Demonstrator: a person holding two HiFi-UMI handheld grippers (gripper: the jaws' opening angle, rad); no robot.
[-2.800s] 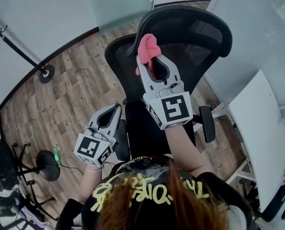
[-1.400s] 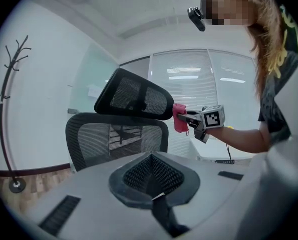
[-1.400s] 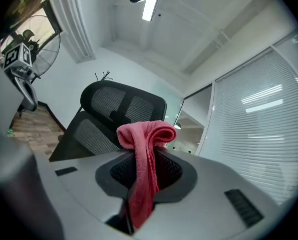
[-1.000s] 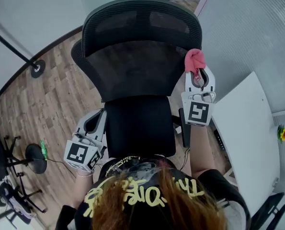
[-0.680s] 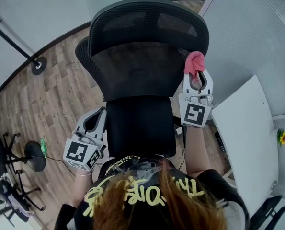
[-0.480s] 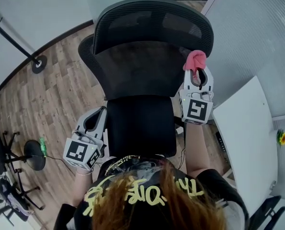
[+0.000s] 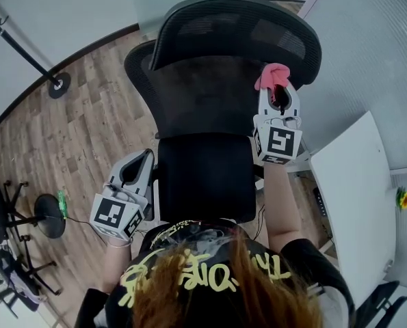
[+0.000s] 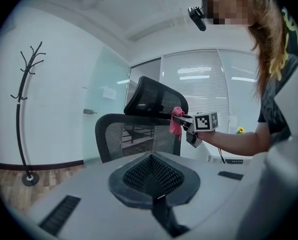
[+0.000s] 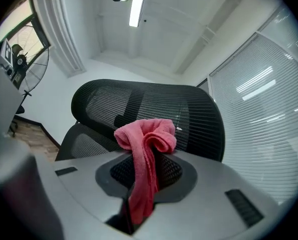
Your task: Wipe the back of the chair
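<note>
So the right gripper (image 7: 277, 89) is up at the right side of the office chair's mesh backrest (image 7: 203, 94), just under the headrest (image 7: 237, 27). Its jaws are clamped on a pink cloth (image 7: 272, 76), bunched up at the tips, and the wad looks pressed right against the mesh. In the right gripper view the cloth (image 9: 146, 134) flops over and hangs down between the jaws, with the headrest filling the background. The left gripper (image 7: 146, 156) sits low beside the left edge of the seat (image 7: 203, 183), over the wood floor (image 7: 73, 135), jaws together with nothing in them. A white desk (image 7: 357, 203) is off to the right, and a coat stand (image 8: 22, 109) by the wall.
</note>
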